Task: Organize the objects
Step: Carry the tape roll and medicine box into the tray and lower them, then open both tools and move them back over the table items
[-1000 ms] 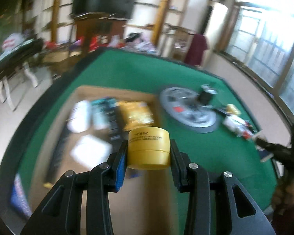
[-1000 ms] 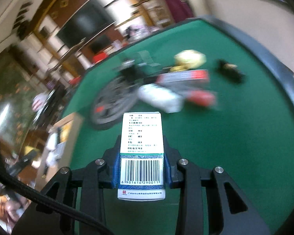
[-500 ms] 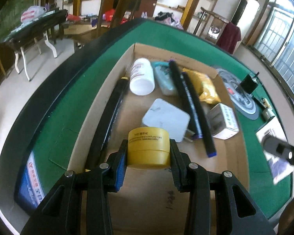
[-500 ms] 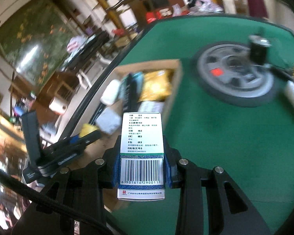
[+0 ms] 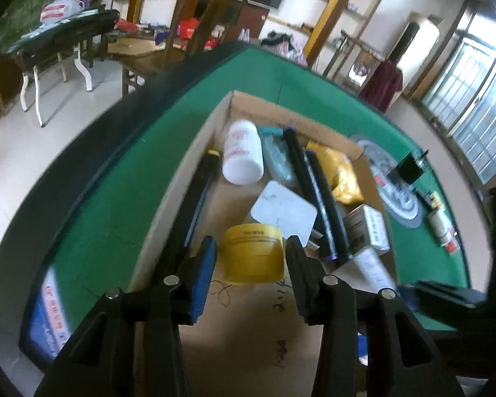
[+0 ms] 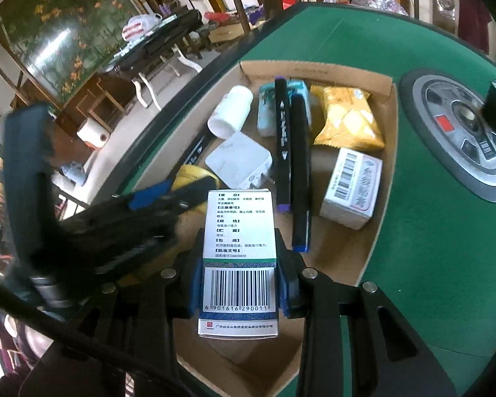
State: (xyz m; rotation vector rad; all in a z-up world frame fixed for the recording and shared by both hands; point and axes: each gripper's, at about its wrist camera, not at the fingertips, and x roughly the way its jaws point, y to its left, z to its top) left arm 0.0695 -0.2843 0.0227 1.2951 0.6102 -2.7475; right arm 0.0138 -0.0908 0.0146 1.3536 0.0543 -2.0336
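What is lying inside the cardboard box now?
Inside the cardboard box: white bottle, two black markers, yellow snack bag, white charger, small barcoded carton. Markers partly cover a teal pack.

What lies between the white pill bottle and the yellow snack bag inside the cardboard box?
Between the white pill bottle and the yellow snack bag lie a teal pack and two black markers across it, clearest in the right wrist view.
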